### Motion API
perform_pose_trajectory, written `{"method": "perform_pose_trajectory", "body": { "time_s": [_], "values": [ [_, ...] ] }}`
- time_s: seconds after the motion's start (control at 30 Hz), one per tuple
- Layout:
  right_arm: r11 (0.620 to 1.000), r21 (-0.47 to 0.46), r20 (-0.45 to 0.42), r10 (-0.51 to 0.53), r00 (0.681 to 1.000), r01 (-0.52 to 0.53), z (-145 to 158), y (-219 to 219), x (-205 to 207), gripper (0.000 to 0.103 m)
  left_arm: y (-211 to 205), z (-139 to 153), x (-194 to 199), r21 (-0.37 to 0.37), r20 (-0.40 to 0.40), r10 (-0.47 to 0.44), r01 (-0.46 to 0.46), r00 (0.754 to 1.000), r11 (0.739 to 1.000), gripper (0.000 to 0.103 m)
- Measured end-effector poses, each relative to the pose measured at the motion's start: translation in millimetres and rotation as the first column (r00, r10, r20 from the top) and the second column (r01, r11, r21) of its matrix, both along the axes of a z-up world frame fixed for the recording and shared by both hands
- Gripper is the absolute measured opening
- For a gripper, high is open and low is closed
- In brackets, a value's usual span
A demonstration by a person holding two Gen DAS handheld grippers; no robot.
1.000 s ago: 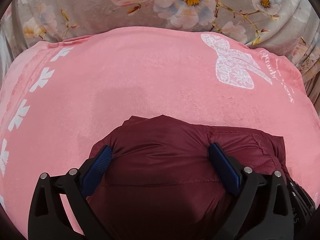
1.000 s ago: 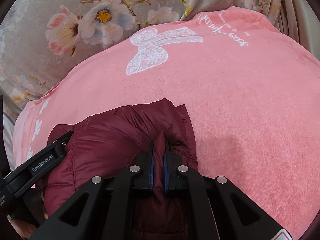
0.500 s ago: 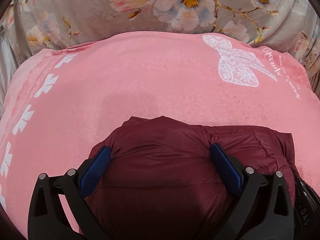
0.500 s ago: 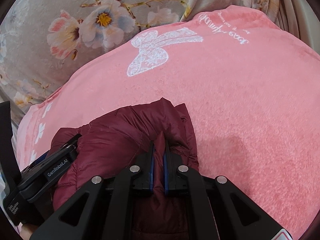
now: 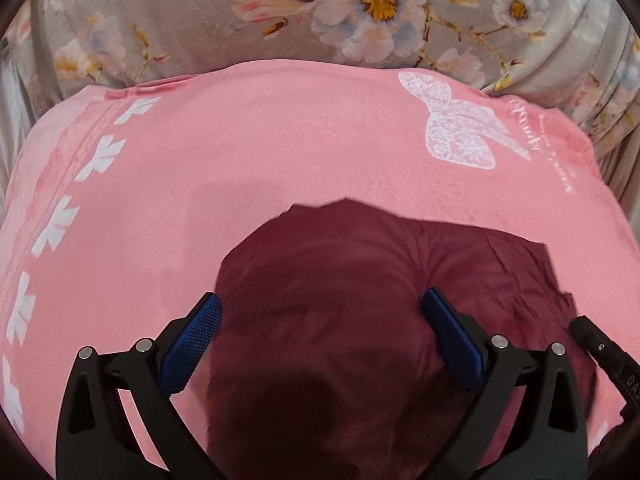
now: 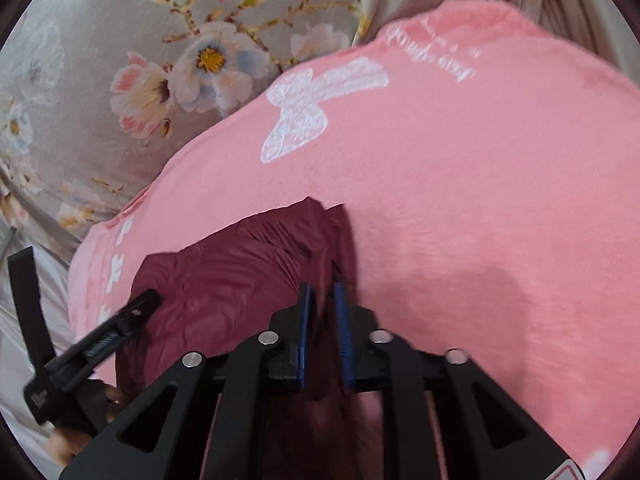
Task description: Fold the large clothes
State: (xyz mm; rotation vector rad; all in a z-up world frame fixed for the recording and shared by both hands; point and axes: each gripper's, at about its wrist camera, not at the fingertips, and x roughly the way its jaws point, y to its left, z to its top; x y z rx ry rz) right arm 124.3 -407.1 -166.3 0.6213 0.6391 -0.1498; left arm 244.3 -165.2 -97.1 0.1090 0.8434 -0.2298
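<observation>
A maroon puffer jacket (image 5: 340,280) lies bundled on a pink blanket (image 5: 240,152) with a white butterfly print. My left gripper (image 5: 320,300) hovers over the jacket's bulk, open wide, its blue pads (image 5: 192,340) apart from the fabric. Its black finger (image 6: 132,312) shows at the jacket's left end in the right wrist view. At the jacket's (image 6: 240,272) right end, my right gripper (image 6: 322,292) has its jaws opening. A fold of the jacket still stands in the narrow gap, and the pads look clear of it.
A grey floral bedcover (image 5: 360,8) lies beyond the blanket's (image 6: 480,200) far edge, with pleated fabric at the right. A person's hand (image 6: 68,440) holds the left gripper at the lower left. Pale sheet (image 6: 24,320) shows at the blanket's left.
The right gripper's pads, pinched on a jacket fold before, have parted. Both views have shifted and blurred as the hands moved, and the left gripper's finger sits further into the right wrist view.
</observation>
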Motion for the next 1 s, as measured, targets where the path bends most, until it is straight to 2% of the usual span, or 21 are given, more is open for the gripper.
{"method": "perform_pose_trajectory", "body": {
  "time_s": [0.1,0.23,0.3,0.37,0.4,0.5,0.73,0.8,0.83,0.9,0.93,1.0],
  "values": [
    [0.995,-0.104,-0.005,0.007,1.0,-0.008,18,8,-31,0.017,11,6,-24,-0.005,-0.008,-0.011,0.011,1.0,1.0,0.098],
    [0.98,-0.179,-0.005,0.091,0.996,-0.09,35,36,-54,0.017,17,1,-54,-0.018,-0.047,-0.032,0.031,0.998,0.999,0.098],
    [0.973,-0.197,-0.017,0.117,0.993,-0.118,35,47,-59,0.028,19,-1,-64,-0.029,-0.059,-0.036,0.034,0.998,0.999,0.098],
    [0.97,-0.21,-0.027,0.123,0.992,-0.126,31,55,-63,0.049,21,-3,-73,-0.024,-0.057,-0.031,0.03,0.998,0.999,0.098],
    [0.969,-0.216,-0.034,0.117,0.993,-0.121,28,58,-64,0.05,22,-3,-75,-0.02,-0.058,-0.029,0.028,0.998,0.999,0.098],
    [0.973,-0.198,-0.047,0.11,0.993,-0.118,17,60,-67,0.052,25,-3,-80,-0.018,-0.06,-0.026,0.024,0.998,1.0,0.098],
    [0.992,-0.051,-0.03,0.112,0.993,-0.114,0,49,-74,0.052,31,-12,-83,-0.021,-0.081,-0.009,0.007,0.997,1.0,0.098],
    [0.991,-0.041,-0.029,0.124,0.992,-0.126,-1,50,-73,0.046,33,-15,-83,-0.026,-0.088,-0.005,0.003,0.996,1.0,0.098],
    [0.991,-0.033,-0.021,0.132,0.991,-0.132,-1,52,-75,0.036,33,-16,-83,-0.027,-0.088,-0.004,0.002,0.996,1.0,0.098],
    [0.991,-0.029,-0.009,0.133,0.991,-0.133,2,55,-78,0.027,33,-17,-84,-0.023,-0.086,-0.003,0.001,0.996,1.0,0.098],
    [0.991,-0.035,0.002,0.132,0.991,-0.132,5,56,-81,0.019,33,-17,-85,-0.021,-0.085,-0.003,0.001,0.996,1.0,0.098],
    [0.991,-0.035,0.029,0.131,0.991,-0.13,13,58,-88,0.014,34,-18,-85,-0.018,-0.087,-0.002,0.0,0.996,1.0,0.098]
  ]
}}
